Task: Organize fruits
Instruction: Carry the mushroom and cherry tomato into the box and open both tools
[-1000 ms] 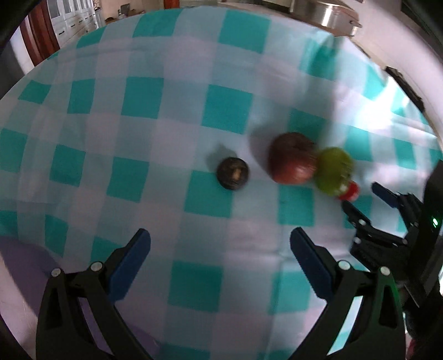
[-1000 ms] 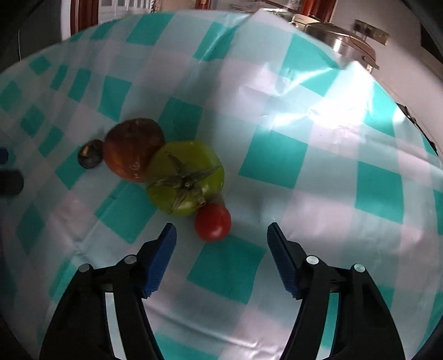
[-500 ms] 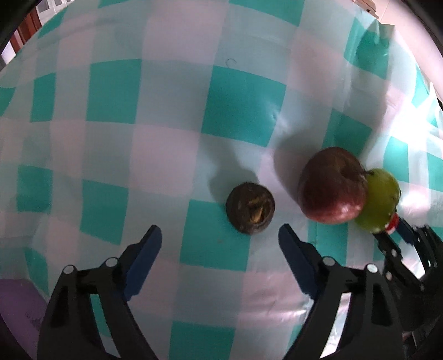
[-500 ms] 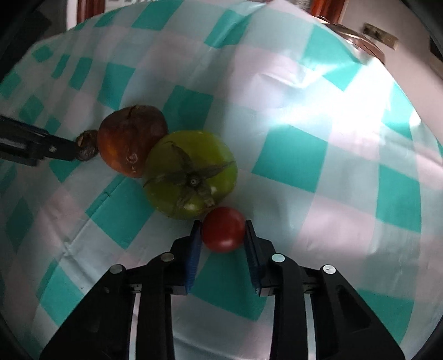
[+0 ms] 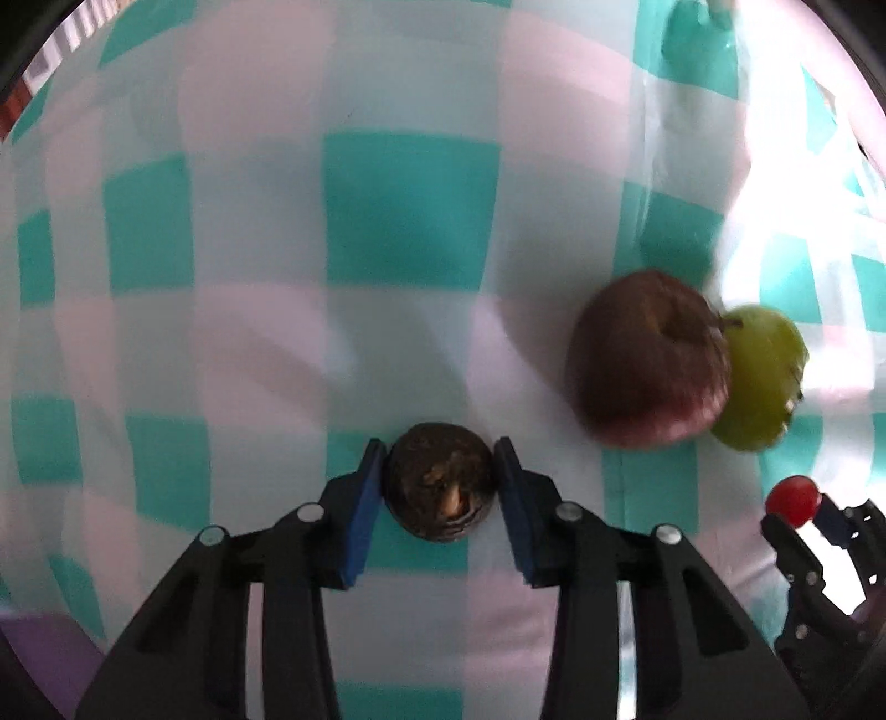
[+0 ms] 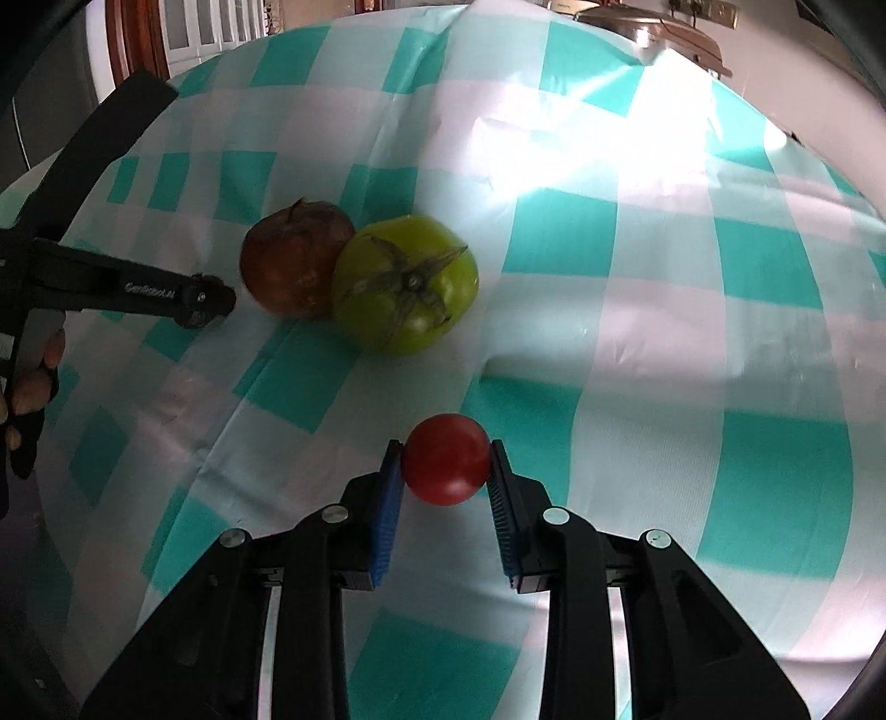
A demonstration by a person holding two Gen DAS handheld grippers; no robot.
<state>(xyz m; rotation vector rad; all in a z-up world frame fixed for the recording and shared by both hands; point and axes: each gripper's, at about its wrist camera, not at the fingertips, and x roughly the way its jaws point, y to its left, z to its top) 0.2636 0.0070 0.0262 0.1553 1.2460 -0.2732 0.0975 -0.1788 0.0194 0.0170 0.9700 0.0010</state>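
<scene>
A dark wrinkled round fruit (image 5: 440,487) lies on the checked cloth between the blue pads of my left gripper (image 5: 439,448). Its jaws are closing and both pads touch the fruit's sides. My right gripper (image 6: 444,448) is shut on a small red tomato (image 6: 446,458), a short way in front of the green tomato (image 6: 407,291). A brown-red apple (image 6: 296,257) leans against the green tomato. In the left wrist view the apple (image 5: 648,360) and the green tomato (image 5: 761,376) sit to the right, with the red tomato (image 5: 793,500) in the right gripper (image 5: 803,509) below them.
A teal and white checked tablecloth (image 6: 664,332) covers the table, creased near the fruits. A metal pot (image 6: 653,27) stands at the far edge. A person's hand (image 6: 27,382) holds the left gripper's handle at the left. Something purple (image 5: 33,648) lies at the lower left.
My left gripper came down over the dark fruit and its jaws closed around it. My right gripper closed on the red tomato and drew it away from the green tomato.
</scene>
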